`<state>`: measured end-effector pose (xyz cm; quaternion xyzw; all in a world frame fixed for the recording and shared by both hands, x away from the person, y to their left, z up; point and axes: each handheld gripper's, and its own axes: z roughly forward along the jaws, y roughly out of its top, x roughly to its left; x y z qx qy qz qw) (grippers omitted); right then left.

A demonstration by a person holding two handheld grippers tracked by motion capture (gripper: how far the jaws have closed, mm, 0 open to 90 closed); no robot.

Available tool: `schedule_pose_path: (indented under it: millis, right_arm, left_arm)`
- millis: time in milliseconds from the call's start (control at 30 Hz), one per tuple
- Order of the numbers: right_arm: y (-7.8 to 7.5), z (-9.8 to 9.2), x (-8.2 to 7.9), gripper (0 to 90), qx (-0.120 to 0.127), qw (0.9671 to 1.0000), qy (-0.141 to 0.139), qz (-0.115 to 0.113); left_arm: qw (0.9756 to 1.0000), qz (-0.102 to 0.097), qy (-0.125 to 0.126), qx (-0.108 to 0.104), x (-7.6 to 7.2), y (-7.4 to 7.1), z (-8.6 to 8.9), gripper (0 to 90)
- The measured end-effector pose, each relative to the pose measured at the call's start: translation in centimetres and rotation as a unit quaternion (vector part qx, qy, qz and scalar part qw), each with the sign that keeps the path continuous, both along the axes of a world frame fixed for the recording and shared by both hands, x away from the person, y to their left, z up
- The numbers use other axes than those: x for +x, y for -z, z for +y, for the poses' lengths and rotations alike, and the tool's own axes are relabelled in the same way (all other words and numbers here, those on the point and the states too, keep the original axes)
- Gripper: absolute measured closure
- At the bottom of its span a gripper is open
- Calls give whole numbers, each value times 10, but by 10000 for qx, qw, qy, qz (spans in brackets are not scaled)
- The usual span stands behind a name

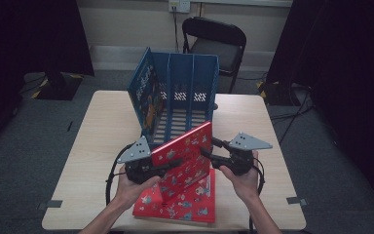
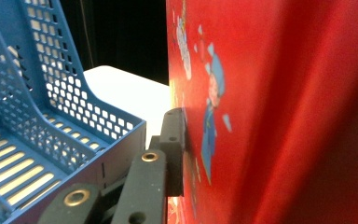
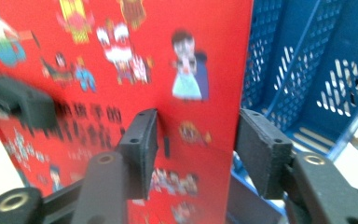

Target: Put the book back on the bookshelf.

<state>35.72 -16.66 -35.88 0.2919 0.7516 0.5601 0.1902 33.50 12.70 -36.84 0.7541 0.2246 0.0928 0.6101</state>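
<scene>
A red picture book (image 1: 187, 151) stands tilted up on its lower edge in front of the blue file rack (image 1: 195, 78). My left gripper (image 1: 168, 165) is shut on its left part. In the left gripper view one pad presses flat on the cover (image 2: 284, 93); the other jaw is hidden behind the book. My right gripper (image 1: 209, 148) is at the book's right edge, jaws apart. In the right gripper view the gripper (image 3: 198, 140) straddles that edge of the red book (image 3: 121, 56) without pressing it. A second red book (image 1: 190, 202) lies flat underneath.
The rack has several upright dividers, and a blue picture book (image 1: 143, 92) stands in its leftmost slot. The rack sits at the back of the wooden table (image 1: 102, 126). A black folding chair (image 1: 216, 39) stands behind the table. Dark curtains hang at both sides.
</scene>
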Motion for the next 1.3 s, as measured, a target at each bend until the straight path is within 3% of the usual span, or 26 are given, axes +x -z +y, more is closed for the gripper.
schedule_pose_path:
  millis: [133,200,333,400,467,600,700,800,933,1033,1200,1233,1300]
  right_arm:
    - [-2,5,0,437,-94,9999,-36,12]
    - [4,4,-1,376,-142,9995,-159,223]
    - [31,1,-4,330,-608,9954,-261,692]
    - [43,2,-5,302,-689,9938,-260,828]
    - [50,4,-6,289,-712,9938,-210,825]
    - [46,13,-3,299,-934,9934,-161,639]
    - [44,23,4,304,-1060,9929,-114,522]
    - [47,36,11,302,-1178,9921,1,438]
    - [49,38,14,314,-823,9951,4,552]
    - [39,33,13,338,-481,9975,-9,519]
    - [23,28,5,331,-347,9988,6,338]
    - [22,26,3,395,-321,9990,-64,313]
    - [21,24,2,399,-204,9988,-244,370]
  left_arm:
    - [10000,31,51,-76,-3,1,0,729]
    - [10000,-9,70,-70,-6,0,-3,716]
    - [9999,-19,59,-94,-10,0,-7,730]
    - [9999,33,70,-127,-10,0,-7,743]
    - [10000,-5,16,-80,-9,-1,-6,751]
    - [9998,-125,-119,-58,-7,-1,-2,764]
    - [9994,-258,-226,-76,-8,0,0,742]
    - [9988,-365,-324,61,-9,2,1,706]
    - [9985,-204,-509,-24,-7,3,10,721]
    - [9975,-86,-699,-105,-5,2,12,730]
    - [9964,82,-815,-195,-2,1,14,730]
    - [9960,132,-848,-237,-1,0,15,732]
    - [9951,249,-911,-307,1,0,15,737]
